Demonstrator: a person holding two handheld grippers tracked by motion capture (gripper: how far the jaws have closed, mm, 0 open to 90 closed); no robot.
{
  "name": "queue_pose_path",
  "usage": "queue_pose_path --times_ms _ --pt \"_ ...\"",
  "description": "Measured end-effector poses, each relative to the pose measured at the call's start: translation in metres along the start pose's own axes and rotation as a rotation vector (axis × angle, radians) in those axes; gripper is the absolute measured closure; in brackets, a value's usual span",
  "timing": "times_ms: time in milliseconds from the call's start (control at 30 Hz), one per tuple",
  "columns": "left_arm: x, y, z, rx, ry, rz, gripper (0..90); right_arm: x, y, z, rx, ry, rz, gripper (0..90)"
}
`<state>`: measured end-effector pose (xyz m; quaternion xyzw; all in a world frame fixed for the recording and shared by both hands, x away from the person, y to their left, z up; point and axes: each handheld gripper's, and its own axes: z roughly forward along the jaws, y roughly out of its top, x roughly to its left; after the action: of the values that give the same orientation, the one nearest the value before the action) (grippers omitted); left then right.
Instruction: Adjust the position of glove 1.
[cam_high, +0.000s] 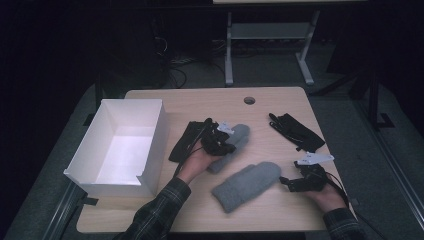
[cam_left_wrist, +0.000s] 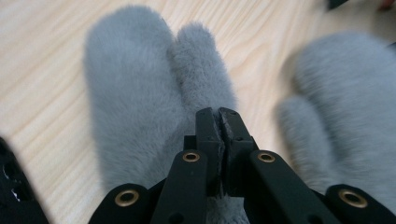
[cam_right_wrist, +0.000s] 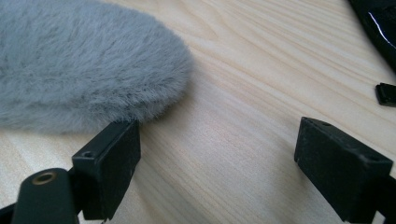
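Grey fuzzy mitten, first of two (cam_high: 234, 142): it lies on the light wooden table (cam_high: 260, 107) near the middle, fingertip end pointing away from the person, its lower part under the left gripper (cam_high: 220, 142). In the left gripper view this mitten (cam_left_wrist: 135, 88) lies flat with its thumb lobe alongside the main lobe. The left gripper (cam_left_wrist: 220, 116) sits low over the cuff end; its jaws are pressed together, and the pile rises around them. Whether any fabric is pinched between them cannot be told.

Second grey fuzzy mitten (cam_high: 247, 185): it lies diagonally, nearer the person, just beside the first but apart from it in the high view. Bare wood shows between it and the table's near edge.

The right gripper (cam_high: 292, 184) rests low at the rounded tip of the second mitten. In the right gripper view the right gripper (cam_right_wrist: 217, 154) has its jaws spread wide and holds nothing; one jaw stands right at the fringe of the mitten's (cam_right_wrist: 79, 65) rounded end, the other over bare wood.

A white open cardboard box (cam_high: 112, 172) stands at the table's left edge, overhanging it slightly. A flat black glove (cam_high: 182, 142) lies between the box and the left hand. A second black glove (cam_high: 296, 131) lies toward the far right edge, with open wood around it.
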<state>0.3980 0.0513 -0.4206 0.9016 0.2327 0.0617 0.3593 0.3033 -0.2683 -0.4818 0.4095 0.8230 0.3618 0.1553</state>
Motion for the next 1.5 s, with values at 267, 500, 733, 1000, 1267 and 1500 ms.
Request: queue_pose_path --times_ms 267,500,733,1000,1267,1500 --pt "-0.007 0.006 -0.018 -0.045 -0.001 0.014 87.8 0.0 0.0 0.0 0.0 -0.001 0.0 14.2" --pt "-0.012 0.001 -0.031 -0.036 -0.051 0.047 87.9 0.0 0.0 0.0 0.0 0.0 0.0 14.3" --pt "-0.02 0.008 -0.042 -0.099 -0.104 0.069 87.9 0.0 0.0 0.0 0.0 -0.001 0.0 14.3" --pt "-0.004 -0.001 -0.033 -0.097 -0.131 -0.003 87.2 0.0 0.0 0.0 0.0 -0.001 0.0 14.3" --pt "0.018 -0.019 -0.025 -0.097 -0.083 -0.098 84.2 0.0 0.0 0.0 -0.002 -0.001 0.002 14.2" --pt "0.03 -0.02 -0.035 -0.091 0.05 -0.085 79.7 0.0 0.0 0.0 0.0 -0.001 0.001 14.3"
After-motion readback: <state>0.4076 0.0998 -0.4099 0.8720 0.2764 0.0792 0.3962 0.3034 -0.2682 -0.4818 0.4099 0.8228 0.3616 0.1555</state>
